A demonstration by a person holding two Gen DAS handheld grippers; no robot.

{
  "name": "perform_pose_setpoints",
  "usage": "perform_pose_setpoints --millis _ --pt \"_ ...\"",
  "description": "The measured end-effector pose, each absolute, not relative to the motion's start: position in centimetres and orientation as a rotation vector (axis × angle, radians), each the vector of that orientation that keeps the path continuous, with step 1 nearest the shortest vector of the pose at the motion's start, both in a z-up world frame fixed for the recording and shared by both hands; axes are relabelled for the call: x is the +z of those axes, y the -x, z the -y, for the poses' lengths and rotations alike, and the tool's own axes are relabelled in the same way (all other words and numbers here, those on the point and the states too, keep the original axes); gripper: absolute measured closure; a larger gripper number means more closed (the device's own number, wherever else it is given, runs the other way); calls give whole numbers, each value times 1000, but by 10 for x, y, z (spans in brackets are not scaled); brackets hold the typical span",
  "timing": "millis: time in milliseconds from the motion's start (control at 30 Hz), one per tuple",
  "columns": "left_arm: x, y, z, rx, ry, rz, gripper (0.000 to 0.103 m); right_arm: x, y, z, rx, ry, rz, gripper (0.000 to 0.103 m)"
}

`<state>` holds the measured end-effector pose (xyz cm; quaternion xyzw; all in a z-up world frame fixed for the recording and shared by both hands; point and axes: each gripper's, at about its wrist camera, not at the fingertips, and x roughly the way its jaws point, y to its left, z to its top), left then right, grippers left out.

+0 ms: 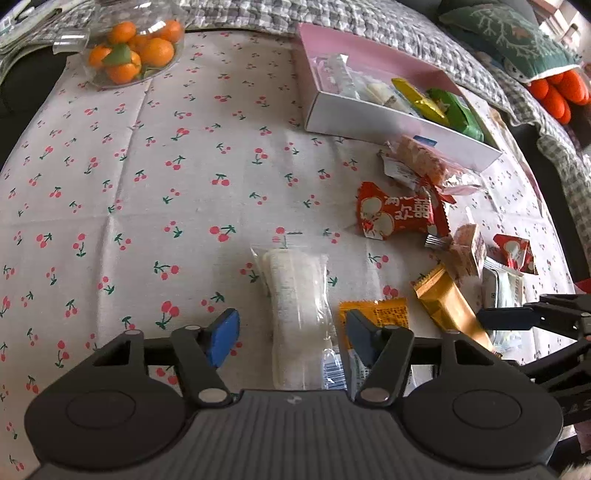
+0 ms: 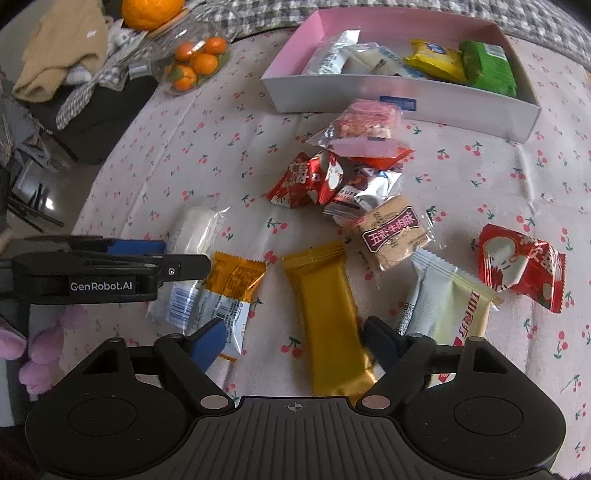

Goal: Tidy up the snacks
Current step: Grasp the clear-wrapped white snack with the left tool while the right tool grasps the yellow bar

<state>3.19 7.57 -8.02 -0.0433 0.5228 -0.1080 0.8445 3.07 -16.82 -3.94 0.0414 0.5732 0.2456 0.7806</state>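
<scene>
Two grippers each straddle a snack: your left gripper (image 1: 291, 338), jaws half-wide, brackets the clear-wrapped white bar (image 1: 295, 310); your right gripper (image 2: 295, 341), jaws wide, brackets the gold bar (image 2: 325, 306). Both bars' long axes run near-to-far on the bench (image 1: 147, 184), between untouching pads, pink box (image 2: 406, 96) far.

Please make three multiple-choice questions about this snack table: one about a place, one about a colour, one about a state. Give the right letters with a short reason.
1. Where does the green packet lie?
A. inside the pink box
B. on the tablecloth beside the box
C. in the glass bowl

2. What colour is the long packet between the right gripper fingers?
A. green
B. gold
C. red

3. How do the left gripper fingers stand around the clear-wrapped white snack?
A. pressed shut on it
B. apart, either side of it
C. lifting it

Answers: 1 A, it rests against the box's end wall. 2 B, its wrapper is golden. 3 B, gaps show beside both pads.
</scene>
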Motion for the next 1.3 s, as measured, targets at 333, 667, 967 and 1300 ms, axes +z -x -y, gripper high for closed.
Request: perform_pose_setpoints --millis 333,667,967,1300 --pt "-80 -30 -67 -235 39 -1091 58 -40 -25 159 515 39 -1187 42" --pt "-78 -29 -69 -232 55 -1088 75 -39 -24 160 465 111 -1162 71" --pt "-74 -29 -69 -237 72 -1077 81 -36 -27 167 461 49 -1181 72" --pt "-64 -30 -72 -235 78 -1042 83 -22 -32 177 487 -35 -1171 72"
